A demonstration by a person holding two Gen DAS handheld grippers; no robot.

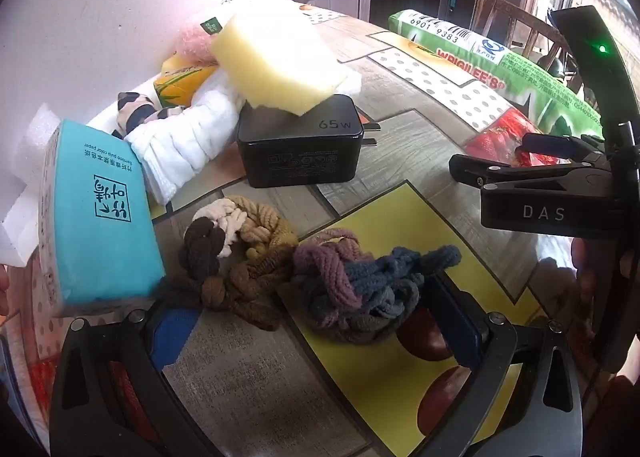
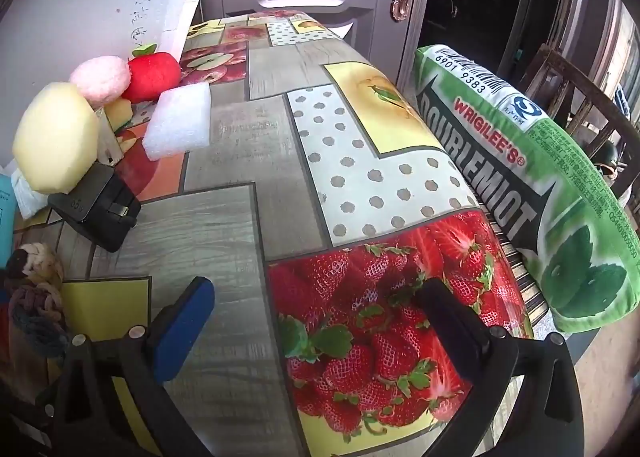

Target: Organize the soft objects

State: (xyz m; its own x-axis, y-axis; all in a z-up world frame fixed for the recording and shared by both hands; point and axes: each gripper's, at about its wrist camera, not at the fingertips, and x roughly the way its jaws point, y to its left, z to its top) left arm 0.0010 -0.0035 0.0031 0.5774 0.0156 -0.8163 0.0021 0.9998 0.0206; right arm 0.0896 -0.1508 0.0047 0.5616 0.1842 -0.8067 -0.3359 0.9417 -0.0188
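Knotted purple-blue yarn hair ties (image 1: 356, 289) sit between my left gripper's (image 1: 316, 321) wide, empty jaws, awaiting closure; right gripper (image 2: 316, 305) hangs open, empty.

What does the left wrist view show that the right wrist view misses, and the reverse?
Only the left wrist view: the white towel, the whole tissue pack, the right gripper seen from outside, and the left gripper open around the hair ties.
Only the right wrist view: the red apple toy, white foam block, pink ball, and the right gripper's open fingers.
Both: yellow sponge, charger, green pillow.
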